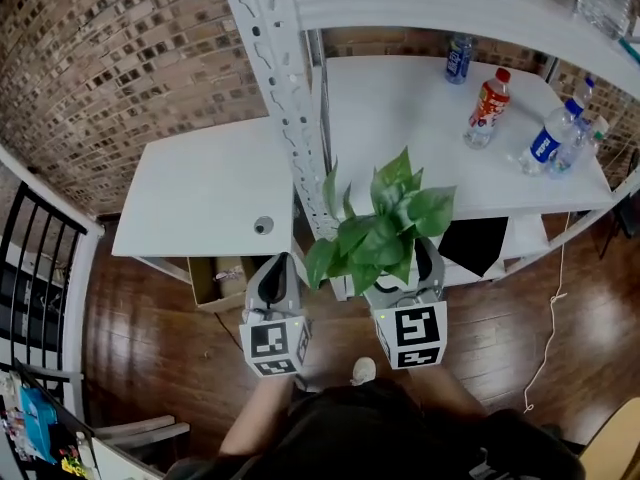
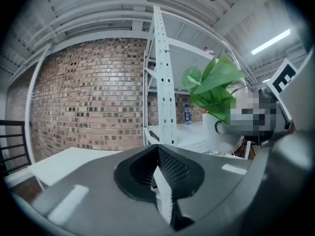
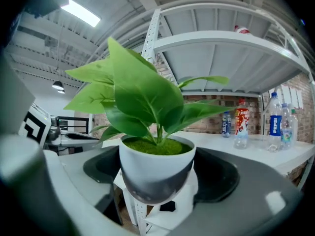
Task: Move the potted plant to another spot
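right gripper view: right tongs (image 3: 158,181) clamp the potted plant (image 3: 153,146) by its white pot | head view: leaves hide pot | left gripper view: left tongs (image 2: 160,183) closed, empty

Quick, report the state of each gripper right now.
Left gripper: shut, holding nothing.
Right gripper: shut on the potted plant, jaws clamped on either side of its white pot.

A brick wall (image 1: 100,68) backs white tables (image 1: 200,198) and a white shelving upright (image 1: 284,98) over dark wooden floor (image 1: 150,338).
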